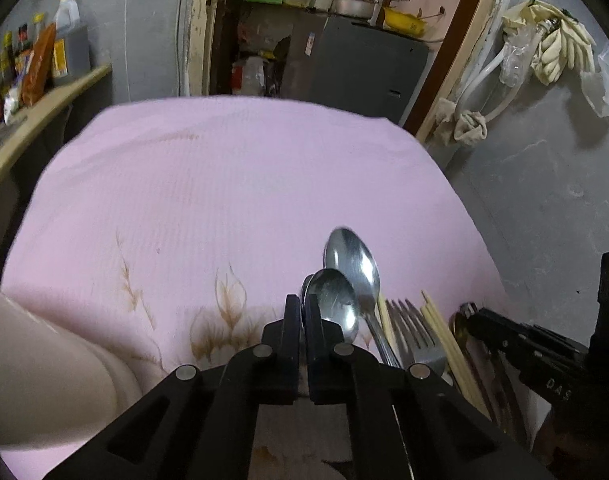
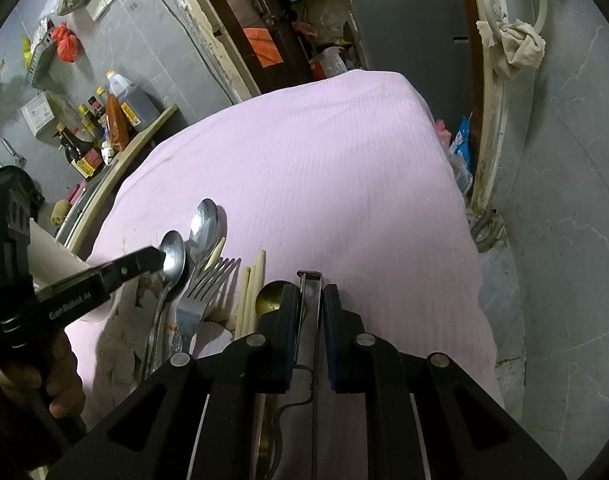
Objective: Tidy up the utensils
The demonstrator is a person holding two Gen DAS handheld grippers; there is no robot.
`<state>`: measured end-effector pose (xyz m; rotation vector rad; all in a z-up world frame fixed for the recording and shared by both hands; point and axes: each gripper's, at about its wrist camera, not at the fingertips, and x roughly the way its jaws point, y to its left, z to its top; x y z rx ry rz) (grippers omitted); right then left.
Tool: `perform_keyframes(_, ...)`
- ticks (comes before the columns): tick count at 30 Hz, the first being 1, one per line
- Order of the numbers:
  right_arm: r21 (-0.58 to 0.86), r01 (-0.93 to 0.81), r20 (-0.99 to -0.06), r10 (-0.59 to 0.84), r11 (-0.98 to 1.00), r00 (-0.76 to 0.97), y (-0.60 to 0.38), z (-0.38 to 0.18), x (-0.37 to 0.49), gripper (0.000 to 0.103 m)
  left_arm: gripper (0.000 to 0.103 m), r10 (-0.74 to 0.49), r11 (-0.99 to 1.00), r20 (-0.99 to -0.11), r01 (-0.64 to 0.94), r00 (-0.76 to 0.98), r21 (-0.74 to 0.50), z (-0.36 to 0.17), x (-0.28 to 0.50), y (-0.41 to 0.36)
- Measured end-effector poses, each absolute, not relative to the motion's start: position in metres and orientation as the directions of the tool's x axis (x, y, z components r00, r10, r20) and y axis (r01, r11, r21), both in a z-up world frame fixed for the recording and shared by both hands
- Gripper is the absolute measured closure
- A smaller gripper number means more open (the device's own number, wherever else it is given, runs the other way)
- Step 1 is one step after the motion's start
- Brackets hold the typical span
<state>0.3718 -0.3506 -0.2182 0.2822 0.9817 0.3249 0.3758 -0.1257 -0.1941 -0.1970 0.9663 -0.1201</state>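
Utensils lie in a row on the pink cloth (image 1: 224, 184). My left gripper (image 1: 302, 300) is shut on the bowl edge of a small steel spoon (image 1: 336, 300); in the right wrist view that gripper (image 2: 157, 258) pinches the spoon (image 2: 173, 256) from the left. A larger spoon (image 2: 204, 226) lies just beyond it. To its right are forks (image 2: 208, 288), pale chopsticks (image 2: 250, 292) and a gold spoon (image 2: 269, 294). My right gripper (image 2: 310, 292) is shut on a narrow metal peeler-like tool (image 2: 310, 320) that runs back between the fingers.
A pale rounded container (image 1: 44, 360) stands at the cloth's near left. A shelf with sauce bottles (image 2: 88, 136) runs along the left wall. The cloth's right edge drops to a grey floor (image 2: 564, 240). A doorway with a dark cabinet (image 1: 360, 60) is behind.
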Motion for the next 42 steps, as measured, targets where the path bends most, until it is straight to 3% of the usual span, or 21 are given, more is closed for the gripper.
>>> perform_keyframes(3,0.373,-0.145,-0.765,0.392,0.916,0.511,-0.351,-0.218,0.372,0.091,0.098,-0.222,0.961,-0.810,-0.018,0.542,-0.275,-0.198,0.378,-0.118)
perform_keyframes(17,0.343,-0.182,-0.775,0.387,0.922,0.501,-0.352,-0.218,0.367,0.087,0.088,-0.265,0.958,-0.818,0.041,0.510,-0.285,-0.206,0.385,-0.127)
perform_keyframes(22,0.341,-0.219,-0.771,0.405,0.914,0.492,-0.344,-0.215,0.368,0.068,0.087,-0.258,0.964,-0.826,0.071,0.502,-0.258,-0.204,0.388,-0.131)
perform_keyframes(28,0.291,-0.238,-0.786,0.373,0.927,0.493,-0.337,-0.212,0.367,0.068,0.097,-0.231,0.968,-0.822,0.035,0.520,-0.250,-0.193,0.382,-0.129)
perform_keyframes(37,0.349,-0.198,-0.781,0.401,0.916,0.479,-0.348,-0.212,0.361,0.069,0.100,-0.251,0.961,-0.802,0.041,0.542,-0.273,-0.175,0.367,-0.128)
perform_keyframes(42,0.383,-0.163,-0.778,0.412,0.909,0.475,-0.358,-0.218,0.359,0.079,0.100,-0.274,0.953,-0.793,0.044,0.544,-0.300,-0.165,0.357,-0.126)
